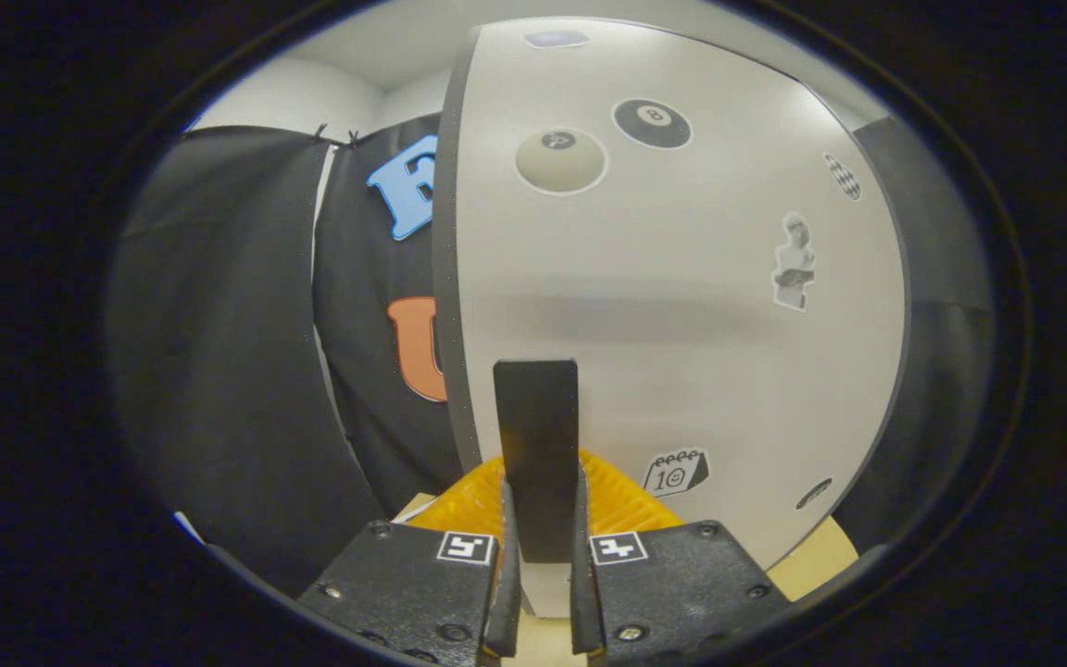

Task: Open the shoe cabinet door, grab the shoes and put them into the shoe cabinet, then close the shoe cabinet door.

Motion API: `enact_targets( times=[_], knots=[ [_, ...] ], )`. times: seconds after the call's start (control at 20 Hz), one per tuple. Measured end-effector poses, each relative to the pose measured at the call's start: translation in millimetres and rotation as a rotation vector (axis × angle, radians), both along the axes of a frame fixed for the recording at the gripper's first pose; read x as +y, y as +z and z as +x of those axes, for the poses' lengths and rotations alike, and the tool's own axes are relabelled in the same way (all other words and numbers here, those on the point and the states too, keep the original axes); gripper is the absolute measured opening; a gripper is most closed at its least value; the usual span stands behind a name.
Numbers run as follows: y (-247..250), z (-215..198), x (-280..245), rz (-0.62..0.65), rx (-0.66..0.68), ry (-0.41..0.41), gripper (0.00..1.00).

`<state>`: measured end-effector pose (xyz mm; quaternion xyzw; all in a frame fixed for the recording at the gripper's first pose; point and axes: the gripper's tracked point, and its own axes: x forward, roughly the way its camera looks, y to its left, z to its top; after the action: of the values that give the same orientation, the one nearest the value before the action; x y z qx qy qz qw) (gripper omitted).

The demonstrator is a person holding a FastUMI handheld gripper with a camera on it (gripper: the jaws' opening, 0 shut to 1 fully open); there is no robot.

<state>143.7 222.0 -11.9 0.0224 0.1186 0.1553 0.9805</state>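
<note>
So the gripper has its jaws clamped on the dark flat handle of the shoe cabinet door, one finger pressing each side of it. The door is right ahead, pale with stickers on it: two billiard balls up top, a little calendar low down. Something ribbed and orange sits just beyond the fingers. Black booth cloth hangs further back, left of the door.

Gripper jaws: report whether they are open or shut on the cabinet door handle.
Shut on it. In the gripper view, both jaws of the gripper press the sides of the dark upright handle on the white cabinet door.
</note>
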Motion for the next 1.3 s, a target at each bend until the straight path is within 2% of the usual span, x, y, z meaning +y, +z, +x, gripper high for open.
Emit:
enact_targets(
  times=[0.3, 0.75, 1.05, 1.3],
  knots=[
    [6.1, -66.8, -34.0, -0.006, 0.029, 0.094, 0.24],
    [8.0, -157.5, -137.6, 0.004, 0.0, 0.207, 0.23],
    [10.7, -194.1, -225.0, 0.022, -0.028, 0.179, 0.2],
    [11.5, -206.3, -289.9, 0.005, -0.062, 0.107, 0.15]
  ],
)
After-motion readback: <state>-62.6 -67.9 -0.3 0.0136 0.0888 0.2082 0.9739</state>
